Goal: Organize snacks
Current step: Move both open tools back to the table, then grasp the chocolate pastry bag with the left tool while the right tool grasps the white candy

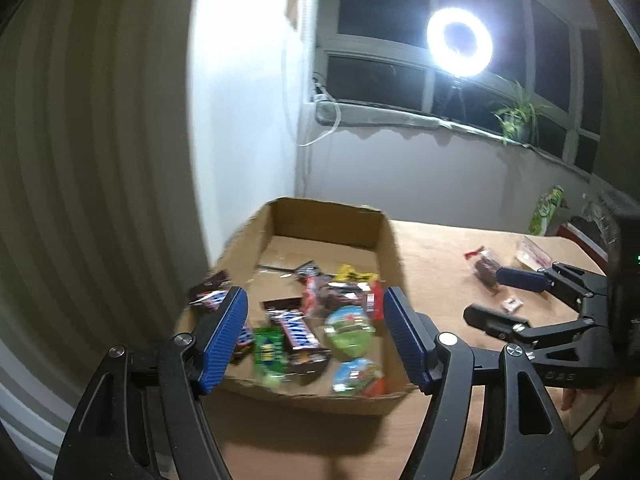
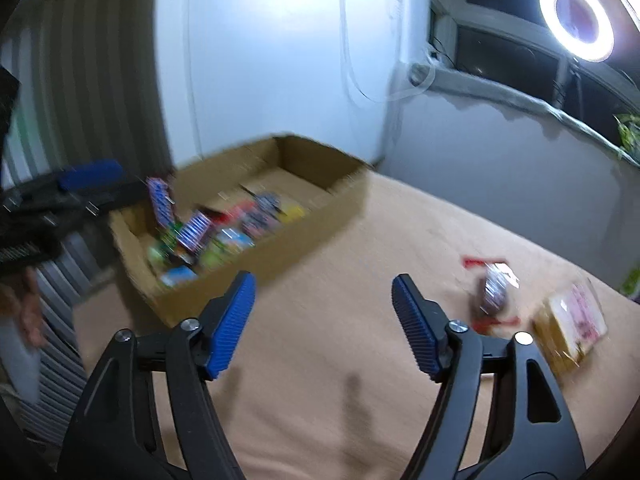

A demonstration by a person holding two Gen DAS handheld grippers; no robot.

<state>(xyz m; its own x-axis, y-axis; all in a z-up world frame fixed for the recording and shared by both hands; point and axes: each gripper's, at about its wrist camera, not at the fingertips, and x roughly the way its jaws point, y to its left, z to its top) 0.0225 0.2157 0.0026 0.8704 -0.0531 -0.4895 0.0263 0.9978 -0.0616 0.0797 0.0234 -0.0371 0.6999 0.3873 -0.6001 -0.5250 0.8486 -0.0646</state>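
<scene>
Left gripper: jaws apart, empty, poised over the box; bars and pouches piled beneath. Right gripper: jaws apart, empty, over bare table. Ahead to its right: brown snack, flat packet beyond. Likely light, crinkly, slippery film; pinch across the middle, not the loose red ends.

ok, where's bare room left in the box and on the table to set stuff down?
Cardboard box: far half is bare, up to its back wall; near half is packed with snacks. Table: open between the box's side and the brownie pack; beyond it the pink-and-yellow pack crowds the right edge.
</scene>
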